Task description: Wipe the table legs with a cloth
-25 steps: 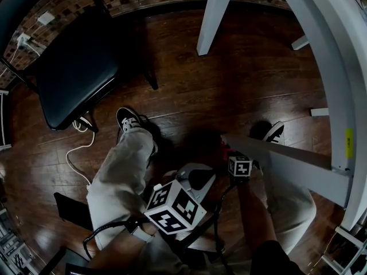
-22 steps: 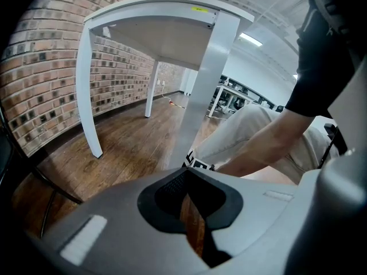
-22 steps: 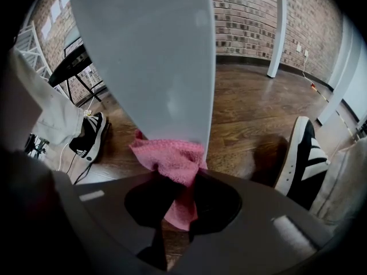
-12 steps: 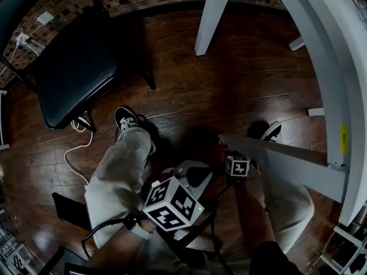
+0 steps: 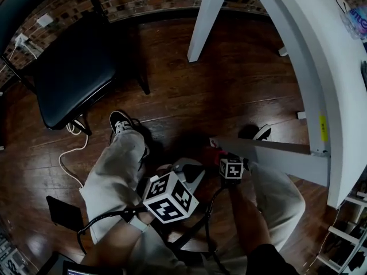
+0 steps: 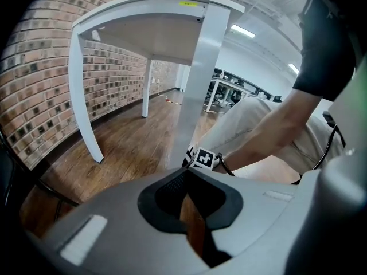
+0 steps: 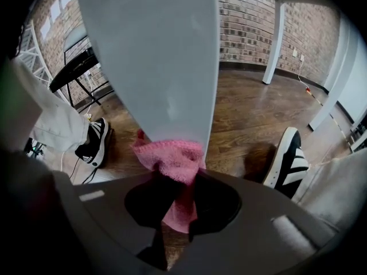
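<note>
Two grippers: one idle, one on the job.
Left gripper (image 6: 190,208): fingers nearly together with a thin slit of floor (image 5: 229,90) between them, nothing held; sits beside the person's trouser leg.
Right gripper (image 7: 175,182): fingers clamped on the pink cloth (image 7: 170,160).
Cloth: bunched and pressed against the low end of the near table leg (image 7: 155,56), close to the floor.
Tabletop (image 5: 338,56): white, far right, above the leg.
Risk: only a small wad meets the leg. A hard push could drag it out of the fingers or let bare gripper scrape the paint. The narrow contact may also skip the side faces.
Hidden: the leg's far faces are unseen. Contact is hard to read in the head view, which is dim and has the marker cube in front. How much cloth sits inside the fingers is unclear.
</note>
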Available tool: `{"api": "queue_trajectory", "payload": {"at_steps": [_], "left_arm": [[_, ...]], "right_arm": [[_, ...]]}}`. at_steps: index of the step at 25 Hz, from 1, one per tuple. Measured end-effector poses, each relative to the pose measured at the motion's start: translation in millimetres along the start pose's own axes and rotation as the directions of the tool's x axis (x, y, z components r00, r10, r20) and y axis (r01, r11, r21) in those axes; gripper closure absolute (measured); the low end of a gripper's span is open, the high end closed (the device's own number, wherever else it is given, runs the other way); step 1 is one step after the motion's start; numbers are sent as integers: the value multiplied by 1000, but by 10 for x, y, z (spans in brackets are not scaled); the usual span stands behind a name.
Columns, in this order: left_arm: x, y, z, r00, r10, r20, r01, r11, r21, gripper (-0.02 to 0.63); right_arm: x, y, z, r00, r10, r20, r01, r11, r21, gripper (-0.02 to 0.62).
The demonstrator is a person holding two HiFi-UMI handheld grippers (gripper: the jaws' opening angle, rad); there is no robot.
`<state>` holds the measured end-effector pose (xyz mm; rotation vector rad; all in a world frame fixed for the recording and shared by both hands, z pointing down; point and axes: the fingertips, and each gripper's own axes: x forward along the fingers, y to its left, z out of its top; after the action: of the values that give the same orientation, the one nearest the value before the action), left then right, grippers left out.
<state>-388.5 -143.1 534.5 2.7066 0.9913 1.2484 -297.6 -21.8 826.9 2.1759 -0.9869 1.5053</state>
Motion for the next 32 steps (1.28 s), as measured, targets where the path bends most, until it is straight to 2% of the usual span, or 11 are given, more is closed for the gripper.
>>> {"api": "queue_trajectory", "payload": {"at_steps": [10,16,24,32], "left_arm": [[-49,24,-21,1000,17,-6,-16,998,57,606],[-74,-5,-39,1000,17,-1,-17,995,98,606],[-73,-85,28,1000,6,17,-9,990,143,606],[-110,-114,78,999,1,37,-7,988,157,606]], "right_arm": [[-539,18,290,999,-30,39,31,999,-23,540],[-911,14,457,994,-68,81,69,998,-5,540],[-1336,113,638,989,-60,135,65,997,-30,540],[-1742,183,819,984,-64,169,72,996,-45,540]]}}
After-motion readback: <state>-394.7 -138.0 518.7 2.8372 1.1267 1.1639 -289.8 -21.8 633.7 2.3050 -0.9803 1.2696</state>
